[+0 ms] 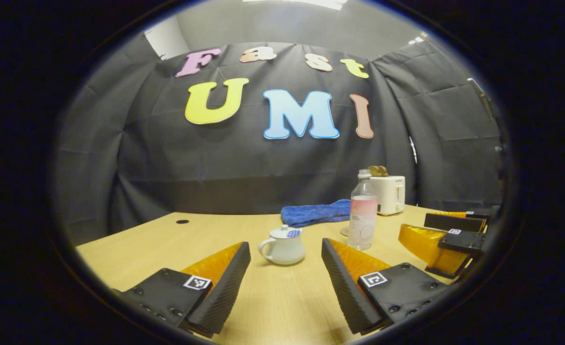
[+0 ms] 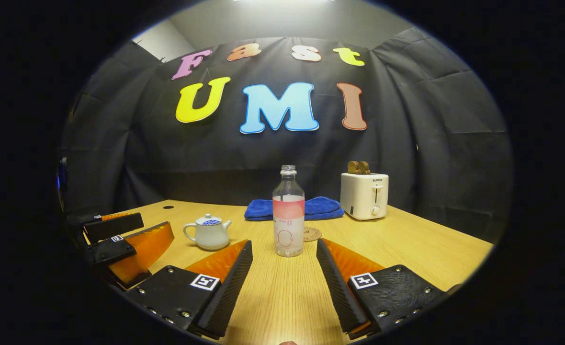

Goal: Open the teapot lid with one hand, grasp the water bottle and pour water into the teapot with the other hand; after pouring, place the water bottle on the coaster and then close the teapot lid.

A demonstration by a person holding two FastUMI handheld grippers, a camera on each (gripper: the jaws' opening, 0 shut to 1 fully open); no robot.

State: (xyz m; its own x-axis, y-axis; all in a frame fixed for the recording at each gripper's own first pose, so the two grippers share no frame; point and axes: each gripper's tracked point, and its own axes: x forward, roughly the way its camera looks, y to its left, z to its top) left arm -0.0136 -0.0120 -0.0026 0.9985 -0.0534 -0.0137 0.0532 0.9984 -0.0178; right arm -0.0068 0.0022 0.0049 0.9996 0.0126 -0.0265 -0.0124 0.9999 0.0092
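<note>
A small white teapot (image 1: 282, 247) (image 2: 208, 233) with a blue-patterned lid on it stands on the wooden table. A clear water bottle (image 1: 362, 211) (image 2: 288, 213) with a pink label stands upright, uncapped, to the teapot's right. A round coaster (image 2: 311, 234) lies just behind the bottle. In the left gripper view, my left gripper (image 1: 286, 268) is open, with the teapot a little ahead between its fingers. In the right gripper view, my right gripper (image 2: 285, 268) is open, with the bottle straight ahead, untouched. Each gripper also appears in the other's view: the right gripper (image 1: 447, 239), the left gripper (image 2: 119, 244).
A folded blue towel (image 1: 316, 213) (image 2: 294, 209) lies at the back of the table (image 2: 407, 249). A white toaster (image 2: 364, 194) (image 1: 389, 193) with toast in it stands at the back right. A small dark hole (image 1: 182, 222) marks the tabletop at far left.
</note>
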